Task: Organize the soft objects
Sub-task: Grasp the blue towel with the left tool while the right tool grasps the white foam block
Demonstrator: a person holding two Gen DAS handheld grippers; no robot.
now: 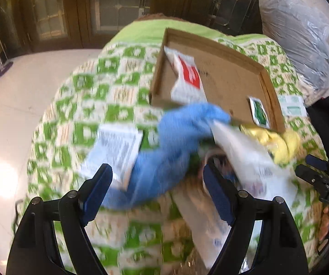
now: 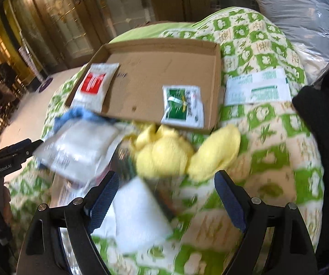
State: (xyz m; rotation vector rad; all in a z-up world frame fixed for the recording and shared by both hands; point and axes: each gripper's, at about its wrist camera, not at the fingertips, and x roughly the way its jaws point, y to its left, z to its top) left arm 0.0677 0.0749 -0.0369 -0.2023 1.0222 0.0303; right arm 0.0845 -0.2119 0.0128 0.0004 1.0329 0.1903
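1. Left wrist view: the left claw (image 1: 157, 183) stands wide and empty at the bottom of the frame, over a limp blue cloth (image 1: 176, 137) on the quilt (image 1: 84, 96).
2. A shallow cardboard box (image 1: 233, 78) sits upper right, probably as the sorting tray; a soft red packet (image 1: 187, 75) and a small green sachet (image 1: 259, 112) already lie inside.
3. Right wrist view: the right claw (image 2: 166, 194) is wide, gripping nothing, low in the frame above a fluffy yellow cloth (image 2: 164, 153) just below the box (image 2: 155, 73).
4. A crinkly white pouch (image 2: 77, 146) lies centre left and flat white packets (image 2: 256, 89) right of the box, seemingly still unsorted.
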